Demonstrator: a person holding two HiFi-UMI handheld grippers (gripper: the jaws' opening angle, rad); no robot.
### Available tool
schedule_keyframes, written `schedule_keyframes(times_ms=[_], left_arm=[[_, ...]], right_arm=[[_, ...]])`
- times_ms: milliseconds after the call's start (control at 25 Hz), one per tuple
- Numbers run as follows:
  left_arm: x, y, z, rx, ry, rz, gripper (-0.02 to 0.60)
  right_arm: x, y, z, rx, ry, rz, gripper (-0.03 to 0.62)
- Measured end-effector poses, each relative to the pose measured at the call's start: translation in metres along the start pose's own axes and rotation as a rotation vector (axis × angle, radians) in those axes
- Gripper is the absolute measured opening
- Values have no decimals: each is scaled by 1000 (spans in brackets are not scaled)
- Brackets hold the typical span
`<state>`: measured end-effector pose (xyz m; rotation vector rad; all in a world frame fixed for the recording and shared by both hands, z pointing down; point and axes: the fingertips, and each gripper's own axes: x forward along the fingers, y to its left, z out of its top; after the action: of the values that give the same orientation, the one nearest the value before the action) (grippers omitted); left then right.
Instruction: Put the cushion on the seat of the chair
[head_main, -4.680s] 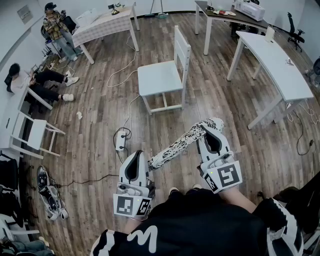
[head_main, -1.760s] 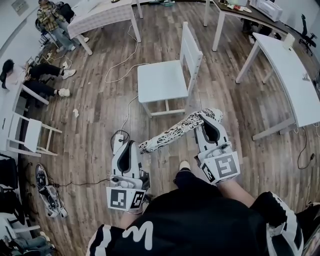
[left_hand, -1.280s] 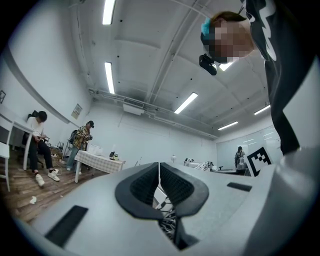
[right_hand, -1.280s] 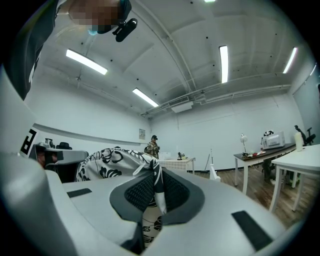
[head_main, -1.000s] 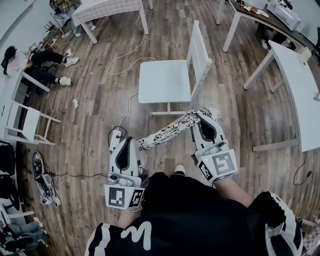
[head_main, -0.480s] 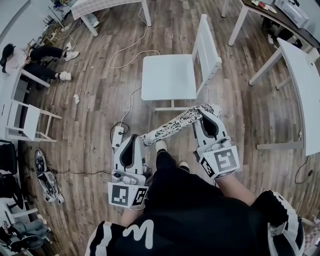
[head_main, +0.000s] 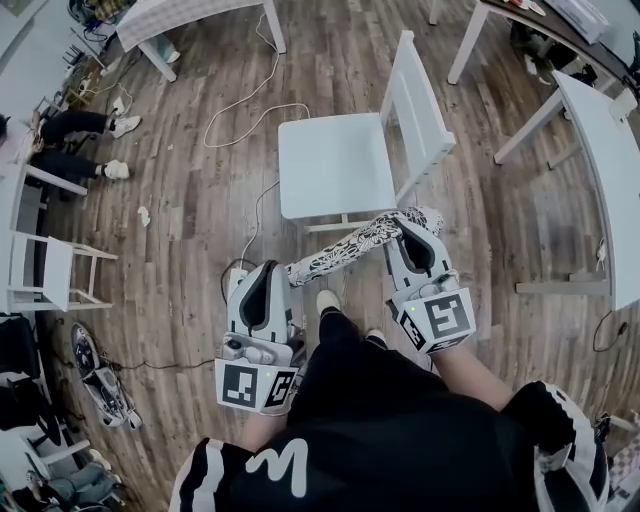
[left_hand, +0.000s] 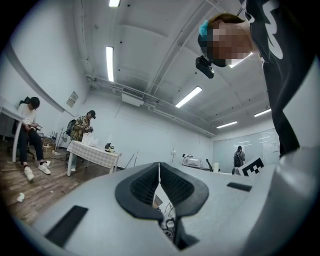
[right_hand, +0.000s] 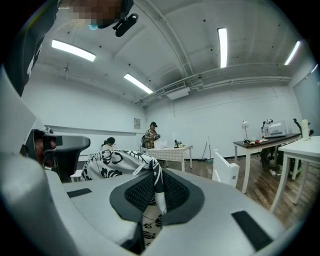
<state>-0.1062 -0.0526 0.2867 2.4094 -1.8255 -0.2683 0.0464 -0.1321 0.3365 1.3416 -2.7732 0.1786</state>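
1. My left gripper and right gripper each pinch one edge of the cushion, jaws pressed onto the fabric.
2. The cushion hangs between them, just near of the chair, not on its seat.
3. Risk: a thin edge grip may slip, or the sagging cushion may snag the seat's near edge and fold.

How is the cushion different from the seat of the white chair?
The cushion has a black-and-white swirly pattern; the chair seat is plain white. The cushion is up in the air, pinched by the left gripper and the right gripper; the seat lies flat and bare. The cushion shows as a slanted strip, the seat as a wide square. Both have white.
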Motion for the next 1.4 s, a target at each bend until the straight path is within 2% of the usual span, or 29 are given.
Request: schedule_keyframes(times_ms=[560, 840, 1240, 1400], left_arm=[[43, 79, -7, -22, 48, -31, 14], [60, 106, -17, -18, 82, -56, 14], [80, 115, -45, -44, 124, 21, 14], [79, 117, -51, -48, 133, 53, 14]], right_arm=[[100, -12, -29, 1, 74, -52, 32], [145, -35, -36, -16, 81, -96, 32], [196, -75, -76, -42, 162, -90, 32], [221, -91, -79, -52, 158, -98, 32]])
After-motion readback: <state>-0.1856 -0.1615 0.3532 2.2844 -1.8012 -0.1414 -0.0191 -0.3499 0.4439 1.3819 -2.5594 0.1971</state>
